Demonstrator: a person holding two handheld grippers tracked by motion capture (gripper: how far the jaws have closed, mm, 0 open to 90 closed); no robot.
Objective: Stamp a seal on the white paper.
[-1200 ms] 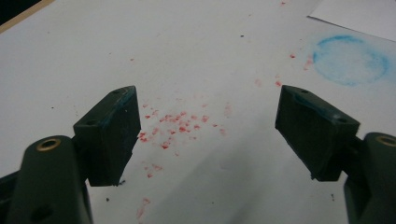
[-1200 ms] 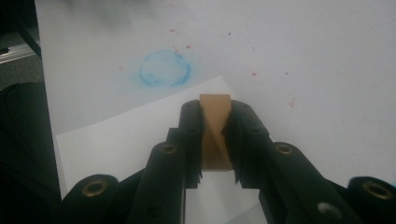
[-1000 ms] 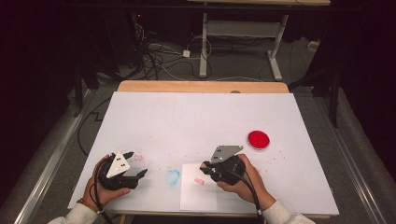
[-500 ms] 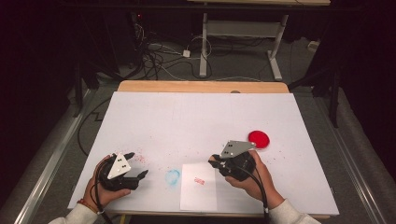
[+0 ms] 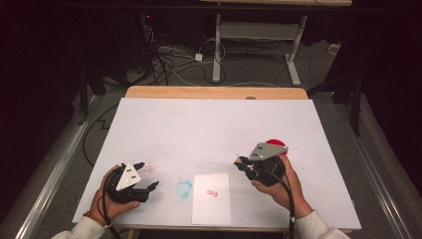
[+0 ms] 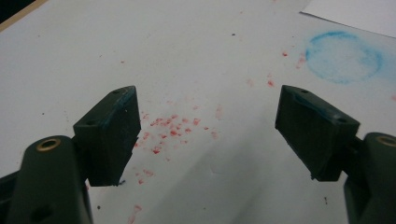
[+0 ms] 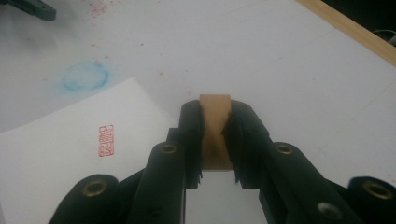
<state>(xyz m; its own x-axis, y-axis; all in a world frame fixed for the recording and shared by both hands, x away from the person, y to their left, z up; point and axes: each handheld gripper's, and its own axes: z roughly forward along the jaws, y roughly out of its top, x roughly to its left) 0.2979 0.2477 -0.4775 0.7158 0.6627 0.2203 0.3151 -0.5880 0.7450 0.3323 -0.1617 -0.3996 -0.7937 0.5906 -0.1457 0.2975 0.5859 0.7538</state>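
Carrying a wooden stamp, clamped between its fingers, the right gripper has been moved off the stamped paper sheet toward the red ink pad (re-inking is judged next). Left gripper: fingers wide, nothing held. Worktop: blue ring stain, nothing obstructing.
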